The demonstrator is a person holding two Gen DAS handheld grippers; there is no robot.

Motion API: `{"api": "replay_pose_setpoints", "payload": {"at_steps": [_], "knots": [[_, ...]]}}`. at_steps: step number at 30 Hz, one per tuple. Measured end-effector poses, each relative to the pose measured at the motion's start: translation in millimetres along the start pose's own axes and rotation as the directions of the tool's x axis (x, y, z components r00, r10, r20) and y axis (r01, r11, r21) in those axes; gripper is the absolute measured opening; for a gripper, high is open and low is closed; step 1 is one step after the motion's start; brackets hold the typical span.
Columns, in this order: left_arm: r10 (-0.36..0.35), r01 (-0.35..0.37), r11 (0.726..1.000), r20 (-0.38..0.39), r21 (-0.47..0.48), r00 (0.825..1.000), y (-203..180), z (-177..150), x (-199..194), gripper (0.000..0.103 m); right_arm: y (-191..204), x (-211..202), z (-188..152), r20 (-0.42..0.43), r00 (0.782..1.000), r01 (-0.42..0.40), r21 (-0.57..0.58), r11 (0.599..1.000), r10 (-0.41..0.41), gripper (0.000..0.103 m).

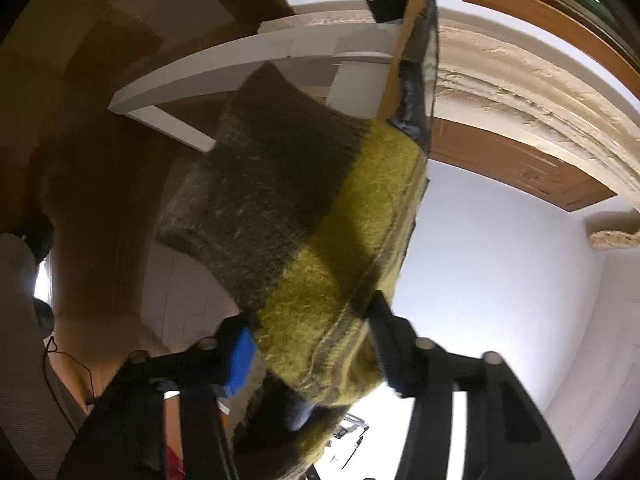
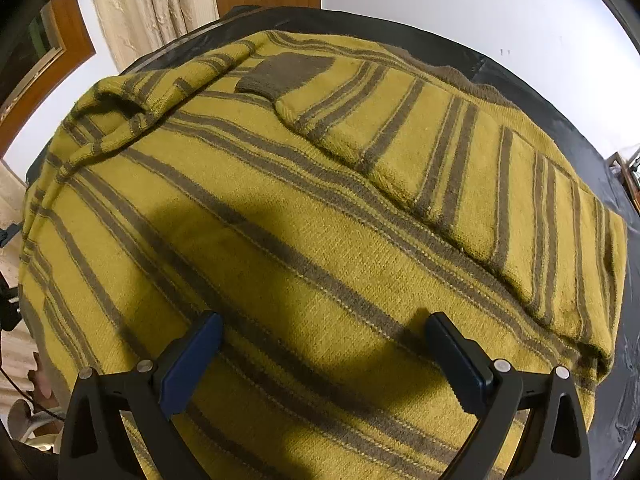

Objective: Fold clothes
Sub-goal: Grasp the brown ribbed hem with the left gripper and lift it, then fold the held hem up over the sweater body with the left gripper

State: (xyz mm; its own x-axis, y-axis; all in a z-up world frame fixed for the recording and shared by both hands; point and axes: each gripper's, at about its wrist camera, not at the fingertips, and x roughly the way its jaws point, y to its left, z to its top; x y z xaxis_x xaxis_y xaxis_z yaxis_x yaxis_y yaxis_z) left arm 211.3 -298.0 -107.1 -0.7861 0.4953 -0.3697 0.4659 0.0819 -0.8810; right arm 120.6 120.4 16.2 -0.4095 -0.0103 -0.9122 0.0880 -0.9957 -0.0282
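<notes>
The left gripper (image 1: 312, 344) pinched a corner of the sweater (image 2: 320, 216) in the air while most of it lay on the table (image 2: 560, 120), and the right gripper (image 2: 322, 344) hung open above, so that corner could slip and flop.

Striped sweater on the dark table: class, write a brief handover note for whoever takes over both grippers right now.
Left gripper: jaws shut on a lifted part of the sweater, its dark ribbed band hanging in the air.
Right gripper: jaws open, hovering over the sweater's body, gripping nothing.
Sweater lies spread on the dark table, one sleeve already folded across it.
Left: lay the lifted part over, then finish folding.
</notes>
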Motion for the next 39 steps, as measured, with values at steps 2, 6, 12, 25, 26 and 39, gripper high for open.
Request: {"api": "replay_pose_setpoints", "payload": {"at_steps": [2, 6, 12, 25, 26, 39], "knots": [[0.015, -0.015, 1.000, 0.002, 0.018, 1.000, -7, 0, -3, 0.035, 0, 0, 0, 0.003, 1.000, -0.001, -0.001, 1.000, 0.001, 0.103], [0.103, -0.105, 0.991, 0.029, 0.078, 0.994, -26, -4, -18, 0.027, -1, 1, 0, 0.012, 1.000, -0.006, -0.005, 1.000, 0.006, 0.103], [0.207, -0.231, 0.949, 0.126, 0.213, 0.970, -68, -15, -45, 0.010, -2, 3, -1, 0.043, 0.999, -0.012, -0.014, 1.000, 0.013, 0.103], [0.336, -0.372, 0.839, 0.161, 0.397, 0.928, -134, -24, -16, 0.008, -1, -3, -11, 0.119, 0.992, -0.029, -0.037, 0.999, 0.034, 0.103], [0.349, -0.383, 0.838, 0.158, 0.390, 0.924, -133, -25, -14, 0.008, -1, -3, -11, 0.119, 0.992, -0.030, -0.039, 0.999, 0.034, 0.103], [0.406, -0.428, 0.812, 0.143, 0.397, 0.903, -127, -14, 8, 0.007, 2, -3, -11, 0.110, 0.994, -0.024, -0.028, 0.999, 0.027, 0.103]]}}
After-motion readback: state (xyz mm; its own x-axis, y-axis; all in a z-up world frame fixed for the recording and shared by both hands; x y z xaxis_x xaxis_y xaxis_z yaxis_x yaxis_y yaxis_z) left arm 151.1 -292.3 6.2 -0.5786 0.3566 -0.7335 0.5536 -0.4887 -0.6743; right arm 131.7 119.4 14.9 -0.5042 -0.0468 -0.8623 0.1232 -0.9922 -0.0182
